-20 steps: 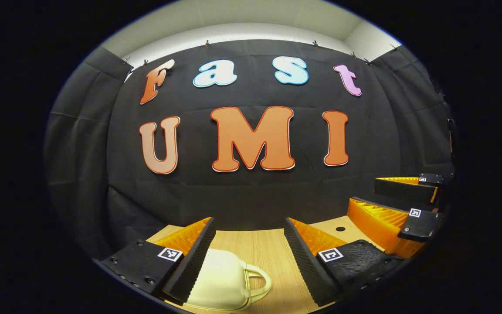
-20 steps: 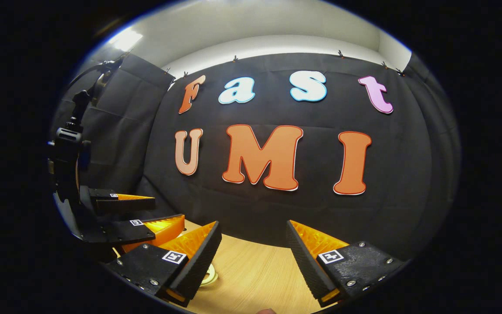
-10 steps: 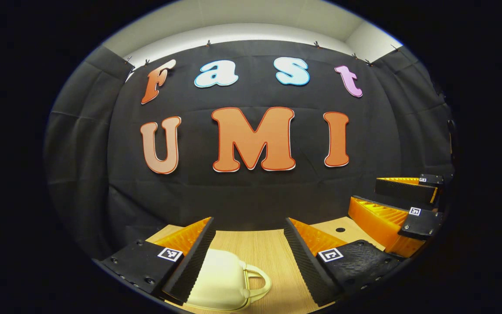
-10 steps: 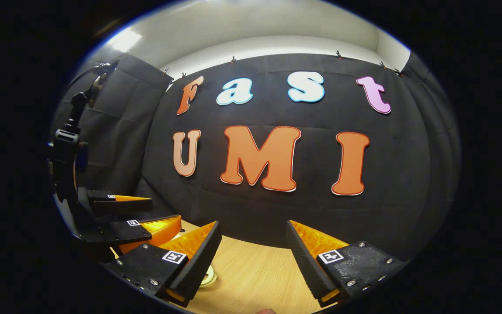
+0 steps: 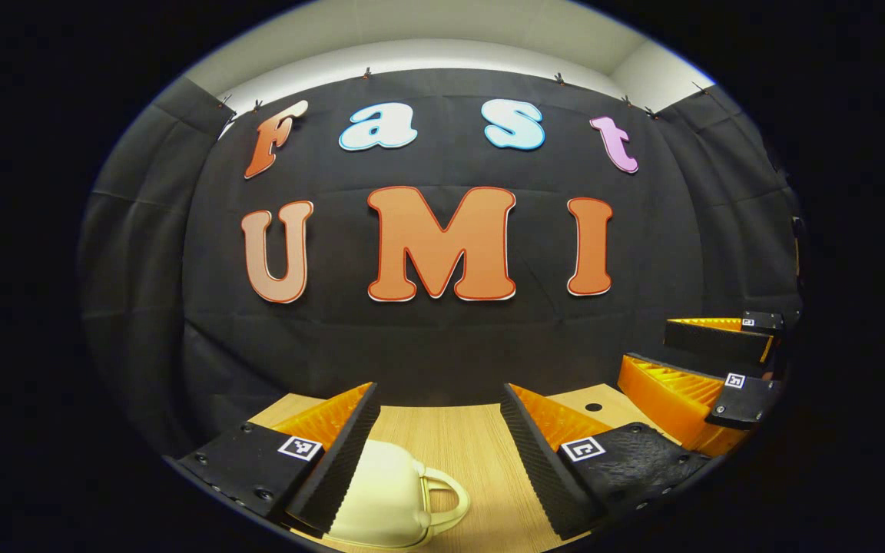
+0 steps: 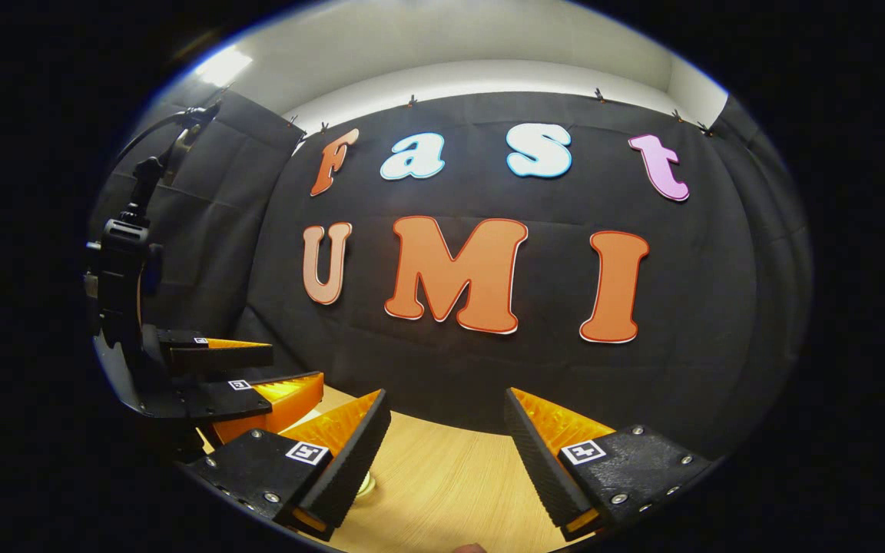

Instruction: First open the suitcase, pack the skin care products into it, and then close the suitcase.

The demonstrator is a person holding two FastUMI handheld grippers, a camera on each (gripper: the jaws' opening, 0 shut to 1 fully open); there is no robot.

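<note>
In the left gripper view a small cream suitcase (image 5: 381, 499) with a looped handle (image 5: 446, 499) lies shut on the wooden table (image 5: 458, 426), partly hidden behind my left finger. My left gripper (image 5: 439, 453) hovers open just above it, with nothing between the fingers. My right gripper (image 5: 707, 361) shows open at the far right. In the right gripper view my right gripper (image 6: 446, 453) is open and empty over the table (image 6: 442, 476). The left gripper (image 6: 220, 372) hangs at the left, and a cream sliver of the suitcase (image 6: 366, 485) peeks past my left finger.
The black booth cloth rises right behind the table's far edge. A small round hole (image 5: 593, 407) sits in the tabletop near the right gripper. A dark stand with a cable (image 6: 131, 253) rises above the left gripper.
Both views have shifted only slightly. The suitcase sits a little lower and further left in the left gripper view. Both grippers stay open.
</note>
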